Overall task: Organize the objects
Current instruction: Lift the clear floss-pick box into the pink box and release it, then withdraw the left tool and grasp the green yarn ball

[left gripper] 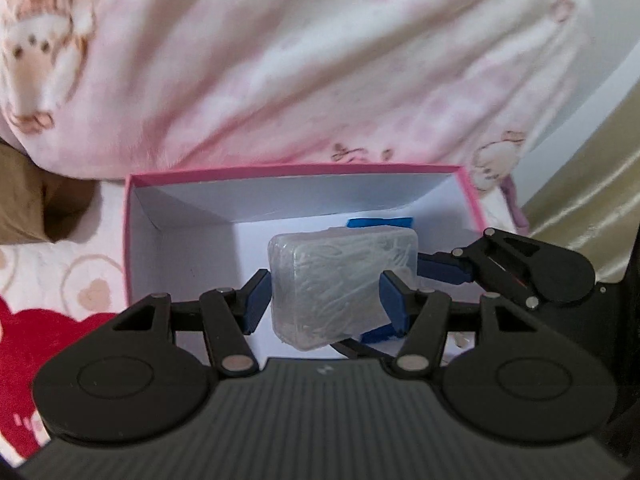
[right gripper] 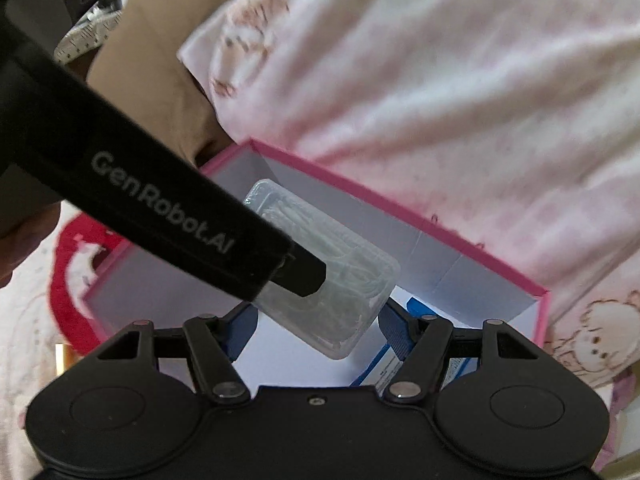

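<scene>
Left gripper (left gripper: 324, 300) clasping clear case (left gripper: 344, 280), pink box (left gripper: 288, 171)

Blue item (left gripper: 380, 223) beyond the jaws mostly hidden behind clear case (left gripper: 340, 280); bedding (left gripper: 320, 60) beyond blurred.

The case (left gripper: 343, 286) is clear, glossy plastic with a slightly frosted skin, and thin silvery wire pieces show through it. The box (left gripper: 296, 171) is smooth matt card, pink outside and white inside, resting on soft fleecy cloth (left gripper: 280, 60) with a printed pattern. The left gripper (left gripper: 326, 300) has matt black plastic links, bright metal pins, ribbed housing and blue ribbed pads (left gripper: 394, 300).
</scene>
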### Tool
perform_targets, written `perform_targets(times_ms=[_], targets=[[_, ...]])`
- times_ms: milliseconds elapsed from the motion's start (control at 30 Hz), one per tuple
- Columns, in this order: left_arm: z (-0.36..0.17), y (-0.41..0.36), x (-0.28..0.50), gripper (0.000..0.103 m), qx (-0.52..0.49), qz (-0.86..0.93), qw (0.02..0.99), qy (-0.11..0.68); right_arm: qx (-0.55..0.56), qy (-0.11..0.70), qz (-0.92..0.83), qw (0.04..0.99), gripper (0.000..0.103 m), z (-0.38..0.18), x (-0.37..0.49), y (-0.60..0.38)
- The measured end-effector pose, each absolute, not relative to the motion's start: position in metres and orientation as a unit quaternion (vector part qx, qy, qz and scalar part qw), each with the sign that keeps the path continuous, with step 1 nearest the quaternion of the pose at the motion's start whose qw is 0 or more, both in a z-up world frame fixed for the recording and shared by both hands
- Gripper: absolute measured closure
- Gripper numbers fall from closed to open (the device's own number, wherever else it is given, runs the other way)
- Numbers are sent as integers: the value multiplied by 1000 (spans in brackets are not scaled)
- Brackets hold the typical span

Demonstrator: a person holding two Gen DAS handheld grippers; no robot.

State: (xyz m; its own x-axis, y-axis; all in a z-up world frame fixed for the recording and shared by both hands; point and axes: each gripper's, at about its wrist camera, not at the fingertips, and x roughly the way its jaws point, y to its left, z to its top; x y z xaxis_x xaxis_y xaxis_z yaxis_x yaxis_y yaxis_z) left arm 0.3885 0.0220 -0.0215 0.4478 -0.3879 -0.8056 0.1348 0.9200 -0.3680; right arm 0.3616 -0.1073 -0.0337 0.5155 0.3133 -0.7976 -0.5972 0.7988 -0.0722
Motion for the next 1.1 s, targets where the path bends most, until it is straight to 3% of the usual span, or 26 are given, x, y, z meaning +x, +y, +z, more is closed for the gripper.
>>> perform_targets(times_ms=[333,633,733,1100], targets=[[-81,22,435,46,-188,-130,817,529,-152,498,222,825,32,-86,415,-101],[-103,12,449,54,-191,-106,813,540,-185,495,202,825,36,-97,423,-99],[-101,7,447,56,-187,-100,821,531,-187,498,199,823,31,-89,419,-100],[-41,-5,392,51,-94,-151,852,493,-112,451,241,852,30,-4,333,-137]])
